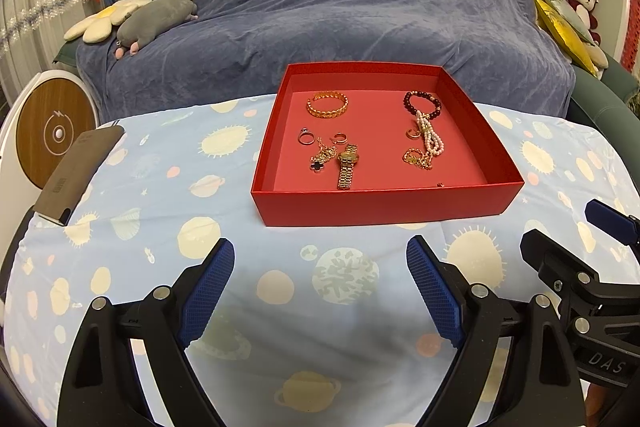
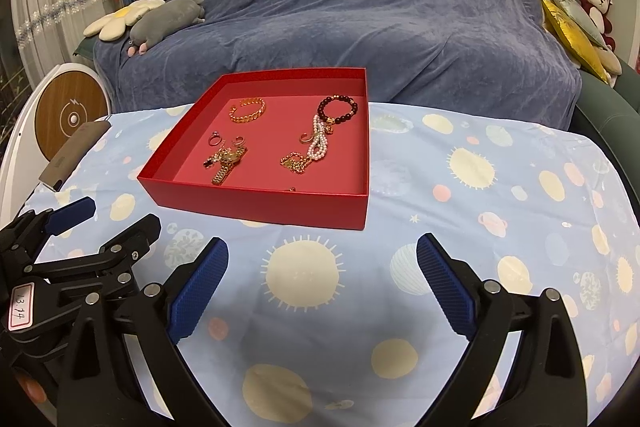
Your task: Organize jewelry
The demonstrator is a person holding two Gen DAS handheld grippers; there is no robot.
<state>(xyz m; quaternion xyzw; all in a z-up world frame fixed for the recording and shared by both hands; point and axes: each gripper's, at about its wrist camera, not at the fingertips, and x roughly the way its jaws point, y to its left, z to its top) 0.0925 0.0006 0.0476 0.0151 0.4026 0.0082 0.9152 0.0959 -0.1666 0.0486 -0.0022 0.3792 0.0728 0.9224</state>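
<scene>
Two grippers hung side by side over the planet-print tablecloth (image 1: 280, 147), both angled down toward the work and neither one touching a thing. The left gripper (image 1: 320, 287) had its blue pads spread wide with only cloth between them, and the right gripper (image 2: 322, 287) stood just as wide and just as empty. Ahead of them sat the shallow red box (image 1: 384, 205), near the table's far edge, and all the jewelry was already lying inside it: a gold cuff bracelet (image 1: 327, 103) at the back left, a dark beaded bracelet (image 1: 422, 103) at the back right, a pearl strand (image 1: 430, 137) trailing from it toward a heap of gold chain (image 1: 418, 159). On the left side of the floor lay a ring (image 1: 306, 137), a small hoop (image 1: 340, 137), a clover pendant (image 1: 319, 163) and a gold watch (image 1: 347, 165), the last two touching. My read was that the wide jaws were readied for a first pick, so the sorting looked barely begun. A tangle risk sat with the pearls and chain, which overlapped. A dark phone (image 1: 78, 175) lay at the table's left edge, well apart from the box.
</scene>
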